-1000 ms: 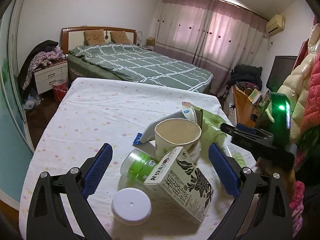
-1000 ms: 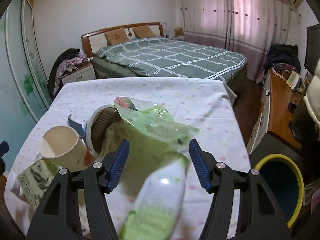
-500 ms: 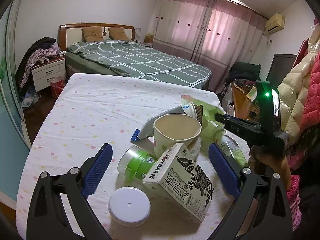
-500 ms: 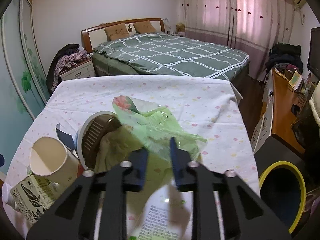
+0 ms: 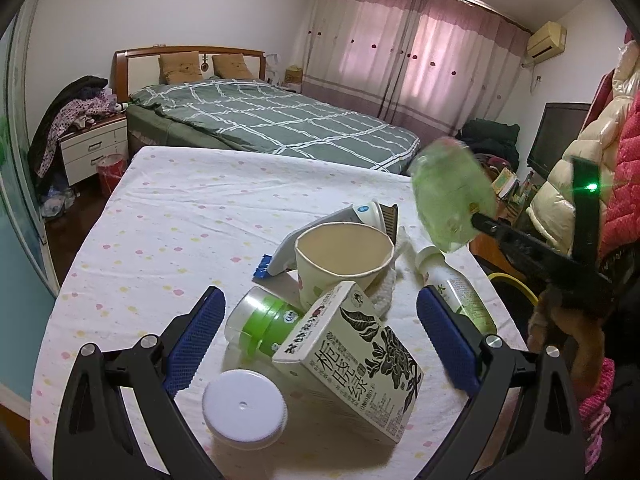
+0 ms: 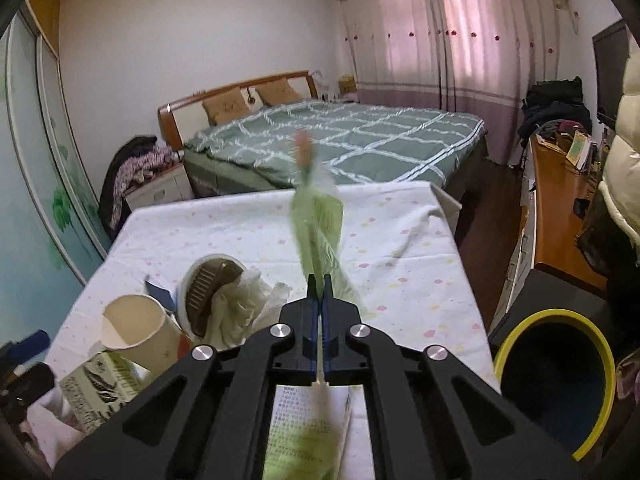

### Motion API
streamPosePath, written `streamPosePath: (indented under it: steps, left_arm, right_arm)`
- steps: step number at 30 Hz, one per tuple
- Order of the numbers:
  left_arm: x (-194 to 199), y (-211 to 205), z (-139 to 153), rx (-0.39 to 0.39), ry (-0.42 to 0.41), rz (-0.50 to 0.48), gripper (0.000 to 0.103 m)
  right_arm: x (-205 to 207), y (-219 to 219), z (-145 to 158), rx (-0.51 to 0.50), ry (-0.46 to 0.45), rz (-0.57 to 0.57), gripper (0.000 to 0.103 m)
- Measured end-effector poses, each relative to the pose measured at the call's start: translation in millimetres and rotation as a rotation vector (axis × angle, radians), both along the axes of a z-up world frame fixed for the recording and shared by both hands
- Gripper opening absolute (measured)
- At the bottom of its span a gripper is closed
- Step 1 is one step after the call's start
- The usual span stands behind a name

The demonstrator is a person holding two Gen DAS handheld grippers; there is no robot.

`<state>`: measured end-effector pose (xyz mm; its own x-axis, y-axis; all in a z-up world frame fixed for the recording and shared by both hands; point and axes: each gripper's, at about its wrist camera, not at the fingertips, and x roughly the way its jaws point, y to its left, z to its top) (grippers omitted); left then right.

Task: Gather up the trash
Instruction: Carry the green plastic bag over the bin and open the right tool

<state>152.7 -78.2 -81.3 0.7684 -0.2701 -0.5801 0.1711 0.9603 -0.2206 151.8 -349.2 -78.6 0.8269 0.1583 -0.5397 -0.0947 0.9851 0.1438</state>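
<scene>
Both changed little: right gripper now lifts pinched green wrapper (blurred); left gripper stays spread.

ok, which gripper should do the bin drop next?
Right. The right gripper is shut on the green wrapper, lifted off the table, and the yellow-rimmed bin sits just to its right. The left gripper is open and empty, over the milk carton.

Curtained-window daylight; fisheye edges warped; green bag motion-blurred.
</scene>
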Motion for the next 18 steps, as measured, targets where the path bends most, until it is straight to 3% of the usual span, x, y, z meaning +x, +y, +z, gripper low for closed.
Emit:
streamPosePath:
  steps: [10, 18]
  left_arm:
    - [-6.8, -13.8, 1.5, 0.009, -0.005, -0.028, 0.095]
    - [-9.3, -25.1, 1.6, 0.024, -0.004, -0.050, 0.095]
  right_arm:
    - [-42.8, -37.4, 20.1, 0.075, -0.080, -0.083, 0.001]
    - [-73.7, -87.9, 10.2, 0.092, -0.095, -0.263, 0.001]
